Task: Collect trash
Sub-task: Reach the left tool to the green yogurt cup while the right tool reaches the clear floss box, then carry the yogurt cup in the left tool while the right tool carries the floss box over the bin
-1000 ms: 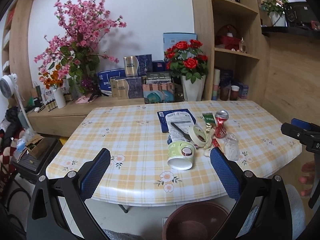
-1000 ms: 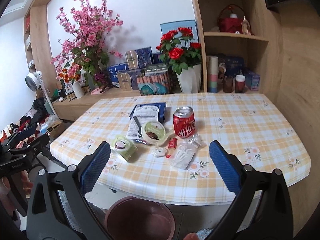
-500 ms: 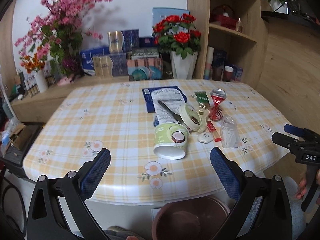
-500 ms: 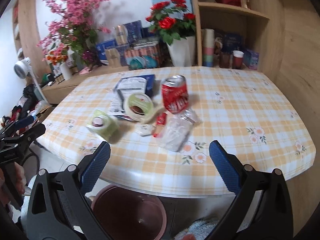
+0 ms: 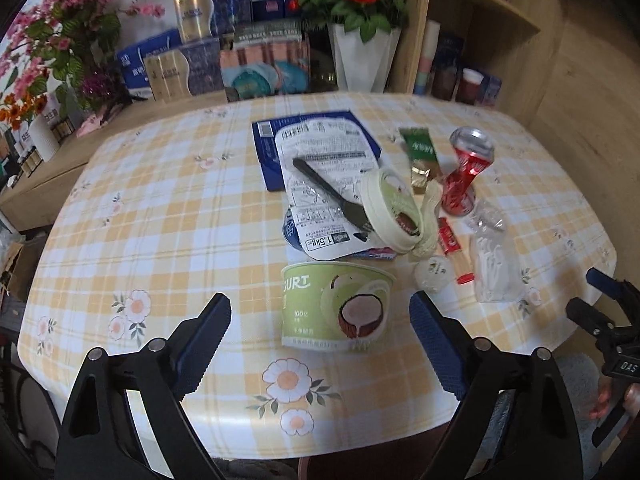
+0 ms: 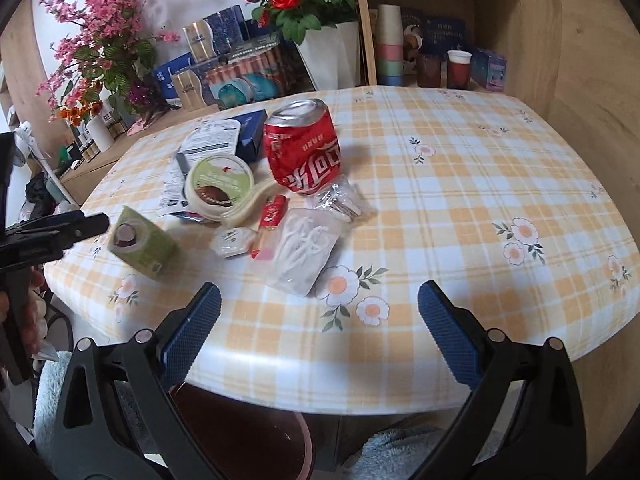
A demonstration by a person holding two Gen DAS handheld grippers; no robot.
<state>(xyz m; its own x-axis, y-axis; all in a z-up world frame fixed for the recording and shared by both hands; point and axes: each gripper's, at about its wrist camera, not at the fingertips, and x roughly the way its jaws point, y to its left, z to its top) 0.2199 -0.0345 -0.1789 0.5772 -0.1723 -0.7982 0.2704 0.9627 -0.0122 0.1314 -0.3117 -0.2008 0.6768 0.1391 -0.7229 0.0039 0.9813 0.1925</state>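
Observation:
A green yogurt cup (image 5: 336, 312) lies on its side near the front edge of the checked table (image 5: 160, 208). My left gripper (image 5: 318, 304) straddles it with jaws closing; the pads stand clear of the cup. Behind the cup lie a cream lid (image 5: 390, 208), a black fork (image 5: 328, 192), a crushed red can (image 5: 466, 176) and a clear plastic packet (image 5: 492, 264). My right gripper (image 6: 319, 292) hangs open and empty over the table's front edge, just short of the plastic packet (image 6: 304, 248), with the red can (image 6: 304, 148) further back.
A brown bin (image 6: 248, 432) stands on the floor under the table's front edge. A white and blue bag (image 5: 320, 160) lies flat mid-table. Flower vases and boxes line the sideboard (image 5: 100, 132) behind; wooden shelves (image 6: 440, 20) stand at the back right.
Both grippers have dropped and come closer to the table. The left one has reached the yogurt cup and its jaws have narrowed a little. The right one has neared the plastic packet.

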